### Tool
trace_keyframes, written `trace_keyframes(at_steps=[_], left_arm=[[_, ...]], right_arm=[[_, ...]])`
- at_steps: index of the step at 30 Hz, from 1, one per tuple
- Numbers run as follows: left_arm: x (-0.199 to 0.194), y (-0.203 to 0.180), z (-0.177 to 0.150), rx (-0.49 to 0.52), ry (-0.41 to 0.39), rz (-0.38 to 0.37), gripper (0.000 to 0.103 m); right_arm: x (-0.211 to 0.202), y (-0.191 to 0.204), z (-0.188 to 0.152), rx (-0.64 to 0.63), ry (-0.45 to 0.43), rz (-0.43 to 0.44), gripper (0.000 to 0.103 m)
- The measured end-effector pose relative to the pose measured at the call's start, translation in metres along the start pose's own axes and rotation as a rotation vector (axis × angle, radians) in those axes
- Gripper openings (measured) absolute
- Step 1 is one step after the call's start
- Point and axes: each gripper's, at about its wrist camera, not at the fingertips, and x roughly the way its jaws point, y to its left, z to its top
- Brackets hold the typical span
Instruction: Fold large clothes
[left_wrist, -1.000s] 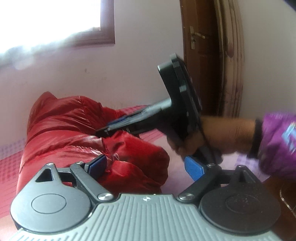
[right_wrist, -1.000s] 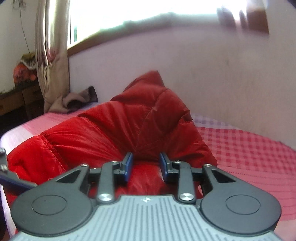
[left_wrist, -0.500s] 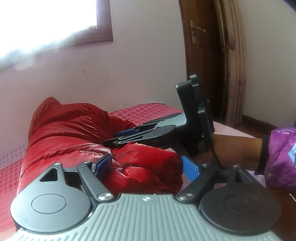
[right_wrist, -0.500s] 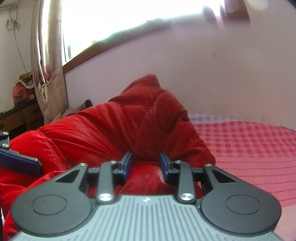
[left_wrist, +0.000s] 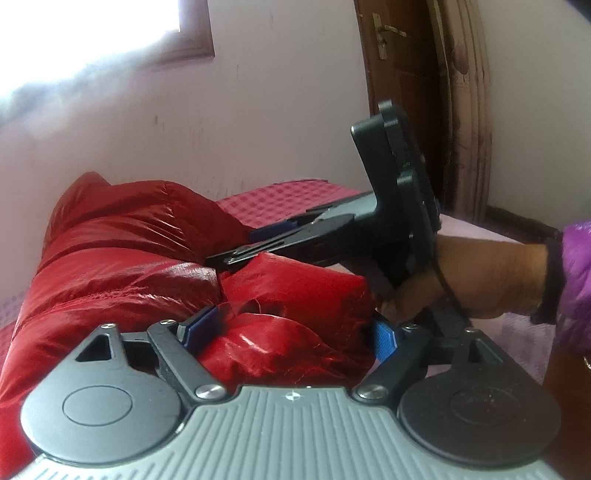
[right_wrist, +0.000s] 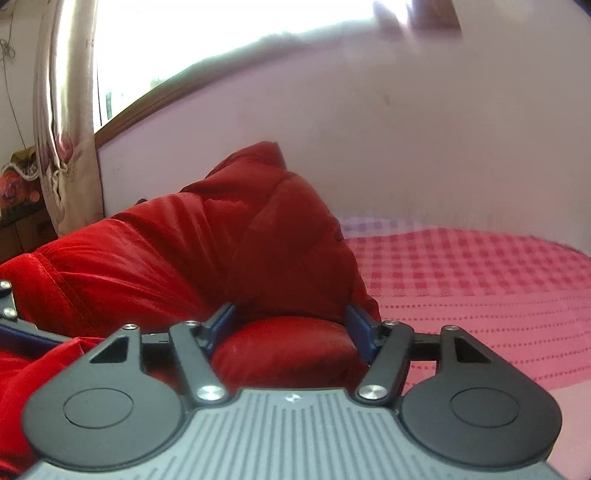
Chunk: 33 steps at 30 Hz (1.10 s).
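Note:
A shiny red puffer jacket lies bunched on a pink checked bed. My left gripper is open, its blue pads wide apart around a puffed fold of the jacket. My right gripper is open too, with a rounded red fold lying between its fingers. The right gripper also shows from the side in the left wrist view, resting on top of the jacket, held by a hand in a purple sleeve. The jacket's far end rises toward the wall.
The bed runs along a pale wall under a window. A wooden door with a curtain stands to the right. A curtain and a cluttered dresser stand at the left of the right wrist view.
My right gripper has opened from a narrow gap to wide apart, releasing the red fold. My left gripper has moved closer onto the jacket, staying open.

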Motion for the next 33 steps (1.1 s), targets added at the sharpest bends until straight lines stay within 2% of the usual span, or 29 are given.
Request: trace_keyframes(at_steps=[7,13,15,18,21,25,33], left_arm=[[0.006,0.004,-0.004,-0.030,0.001,0.001,0.083],[0.007,0.002,-0.004,-0.041,-0.010,0.002,0.085],[0.008,0.000,-0.006,-0.039,-0.013,0.005,0.086],[0.009,-0.003,-0.009,-0.035,-0.017,0.006,0.088],[0.014,-0.001,-0.016,-0.042,-0.019,0.000,0.090],[0.016,-0.001,-0.021,-0.053,-0.032,-0.003,0.091],[0.024,-0.009,-0.028,-0.029,-0.055,-0.015,0.095]], right_arm=[[-0.002,0.005,0.022,-0.037,0.038,-0.030,0.066],[-0.036,0.019,0.086,-0.069,-0.112,0.033,0.066],[-0.034,0.036,0.108,-0.133,-0.115,0.078,0.061],[-0.011,0.065,0.129,-0.246,-0.045,0.145,0.057],[0.029,0.079,0.136,-0.324,0.064,0.137,0.048],[0.082,0.072,0.133,-0.315,0.224,0.090,0.042],[0.117,0.044,0.113,-0.242,0.354,0.106,0.042]])
